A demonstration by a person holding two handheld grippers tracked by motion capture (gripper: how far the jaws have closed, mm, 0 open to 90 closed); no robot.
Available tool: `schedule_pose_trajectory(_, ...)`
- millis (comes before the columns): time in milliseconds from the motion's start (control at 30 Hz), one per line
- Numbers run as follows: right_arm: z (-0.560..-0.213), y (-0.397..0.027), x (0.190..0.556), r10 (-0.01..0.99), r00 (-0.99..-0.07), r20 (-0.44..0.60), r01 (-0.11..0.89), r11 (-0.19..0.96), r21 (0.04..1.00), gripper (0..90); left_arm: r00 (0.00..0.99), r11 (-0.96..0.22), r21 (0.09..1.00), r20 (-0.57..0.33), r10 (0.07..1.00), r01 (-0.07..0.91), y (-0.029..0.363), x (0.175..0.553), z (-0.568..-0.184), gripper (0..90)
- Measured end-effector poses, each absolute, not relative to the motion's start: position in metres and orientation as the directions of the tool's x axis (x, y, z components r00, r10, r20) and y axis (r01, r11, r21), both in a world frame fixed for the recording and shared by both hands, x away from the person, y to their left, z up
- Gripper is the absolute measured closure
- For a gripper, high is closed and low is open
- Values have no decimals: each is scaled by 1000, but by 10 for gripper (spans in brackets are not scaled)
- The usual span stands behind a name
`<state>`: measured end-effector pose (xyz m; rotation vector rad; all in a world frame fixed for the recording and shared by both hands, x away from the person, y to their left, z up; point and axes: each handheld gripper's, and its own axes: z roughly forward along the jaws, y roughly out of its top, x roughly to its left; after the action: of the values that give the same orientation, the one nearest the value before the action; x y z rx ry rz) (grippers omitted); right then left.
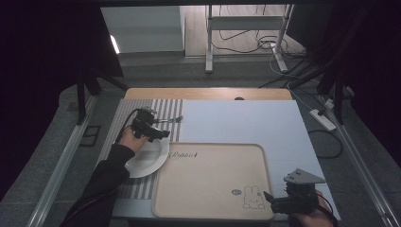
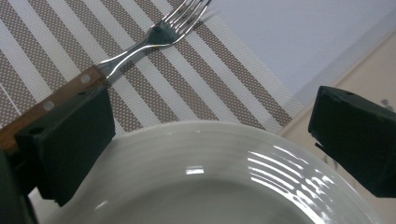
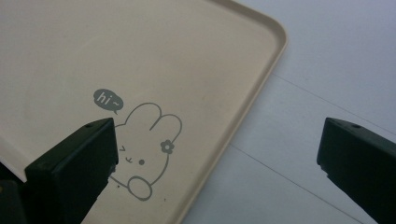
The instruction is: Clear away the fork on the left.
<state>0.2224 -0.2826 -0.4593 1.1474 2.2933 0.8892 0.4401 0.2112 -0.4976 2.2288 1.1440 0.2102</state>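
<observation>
Both tongs are gaping wide and gripping nothing. Left gripper [image 1: 158, 135] is hovering over the white plate [image 2: 219, 177], jaws straddling its far rim, likely to lift it off the striped placemat [image 2: 196, 79] beside the fork [image 2: 154, 37]. Right gripper [image 1: 270, 198] is waiting at the beige tray [image 3: 140, 56]'s corner, perhaps to steady it.

Glossy plate [image 2: 224, 172]; wood-handled metal fork [image 2: 140, 46]
</observation>
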Motion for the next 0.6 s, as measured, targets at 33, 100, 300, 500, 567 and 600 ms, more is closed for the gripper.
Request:
schedule_pose_trajectory(33,-459,-283,222,818,-569,-86,546,454,704,0,612,-437,587,-129,780,681,210,442,-498,12)
schedule_pose_trajectory(100,-459,-283,222,818,-569,-85,547,454,704,0,611,-442,582,-124,782,683,209,444,-499,12)
schedule_pose_trajectory(300,-459,-283,222,817,-570,-85,546,454,704,0,621,-462,565,-118,775,683,206,457,-503,25)
schedule_pose_trajectory(500,-459,-283,222,817,-571,-83,546,454,704,0,601,-471,544,-78,796,694,216,470,-503,225)
schedule_pose_trajectory(567,-459,-283,222,817,-571,-83,547,454,704,0,597,-466,542,-83,798,699,221,475,-502,339)
schedule_pose_trajectory(600,-459,-283,222,816,-572,-83,547,454,703,0,593,-462,539,-88,801,704,224,477,-502,391)
